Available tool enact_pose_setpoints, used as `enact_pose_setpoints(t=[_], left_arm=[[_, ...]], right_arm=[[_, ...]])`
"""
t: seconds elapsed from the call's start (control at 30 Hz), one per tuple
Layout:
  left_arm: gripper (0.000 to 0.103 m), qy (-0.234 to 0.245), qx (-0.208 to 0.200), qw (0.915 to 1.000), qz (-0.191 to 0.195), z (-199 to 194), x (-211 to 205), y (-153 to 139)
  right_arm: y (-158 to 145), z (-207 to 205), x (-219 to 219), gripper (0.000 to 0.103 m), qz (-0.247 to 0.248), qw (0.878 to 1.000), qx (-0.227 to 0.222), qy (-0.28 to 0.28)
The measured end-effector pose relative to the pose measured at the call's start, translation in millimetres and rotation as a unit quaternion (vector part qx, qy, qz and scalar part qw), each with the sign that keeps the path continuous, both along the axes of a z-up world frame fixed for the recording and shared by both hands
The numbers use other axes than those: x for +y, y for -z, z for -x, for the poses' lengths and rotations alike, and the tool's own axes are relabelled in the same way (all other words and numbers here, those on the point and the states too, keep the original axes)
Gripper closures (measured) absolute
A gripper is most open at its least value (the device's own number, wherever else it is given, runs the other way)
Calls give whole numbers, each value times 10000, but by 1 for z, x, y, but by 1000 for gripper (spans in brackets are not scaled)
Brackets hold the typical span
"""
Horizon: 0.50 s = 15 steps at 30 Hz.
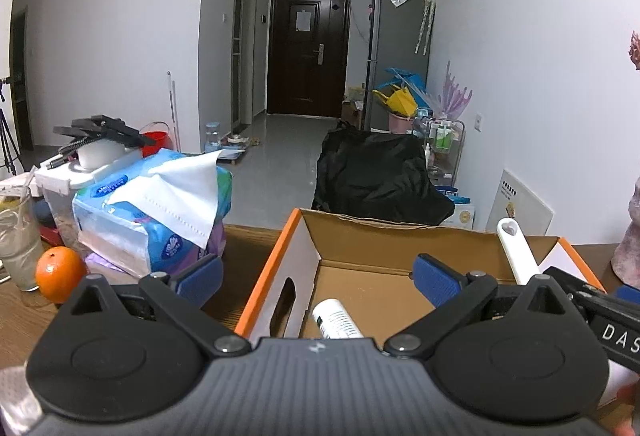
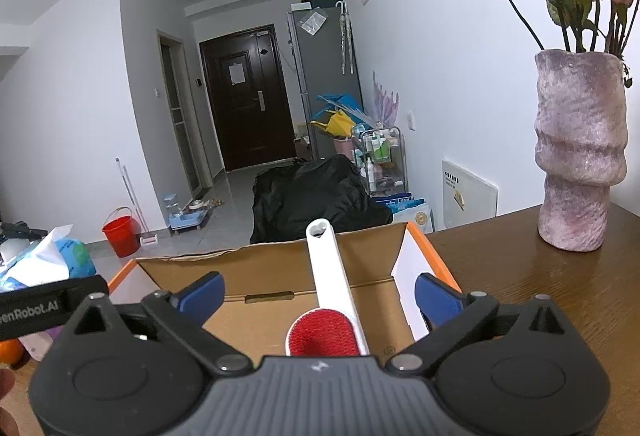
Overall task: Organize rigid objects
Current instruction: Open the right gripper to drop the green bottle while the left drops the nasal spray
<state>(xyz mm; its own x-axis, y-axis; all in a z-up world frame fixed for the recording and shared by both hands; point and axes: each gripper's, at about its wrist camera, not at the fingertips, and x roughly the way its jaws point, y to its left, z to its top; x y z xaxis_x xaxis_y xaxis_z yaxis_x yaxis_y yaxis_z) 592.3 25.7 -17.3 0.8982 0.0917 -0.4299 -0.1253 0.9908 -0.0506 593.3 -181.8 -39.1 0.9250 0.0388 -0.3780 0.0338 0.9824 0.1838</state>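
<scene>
An open cardboard box [image 1: 280, 256] with orange edges stands on the wooden table. In it lies a white bottle [image 1: 338, 320], just in front of my left gripper [image 1: 318, 274], which is open and holds nothing. A lint brush [image 2: 320, 336] with a red head and a long white handle [image 1: 516, 252] rests in the box [image 2: 272, 256], its handle leaning up over the far wall. My right gripper [image 2: 319, 292] is open around the brush, and its blue pads [image 2: 434, 294] stand well clear of the handle.
A pink vase [image 2: 580, 156] with dried roses stands on the table to the right of the box. To the left are a tissue pack [image 1: 152, 212], an orange [image 1: 60, 274], a glass cup [image 1: 16, 244] and a plastic container [image 1: 60, 184].
</scene>
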Motion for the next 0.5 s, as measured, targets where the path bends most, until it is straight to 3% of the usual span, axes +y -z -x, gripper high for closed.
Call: enact_pose_setpoints(t=[0.5], left_arm=[[0,-21,-252,9997,-32,57,5,-32]], right_arm=[[-30,62,3,0,203,9996,-185,-40]])
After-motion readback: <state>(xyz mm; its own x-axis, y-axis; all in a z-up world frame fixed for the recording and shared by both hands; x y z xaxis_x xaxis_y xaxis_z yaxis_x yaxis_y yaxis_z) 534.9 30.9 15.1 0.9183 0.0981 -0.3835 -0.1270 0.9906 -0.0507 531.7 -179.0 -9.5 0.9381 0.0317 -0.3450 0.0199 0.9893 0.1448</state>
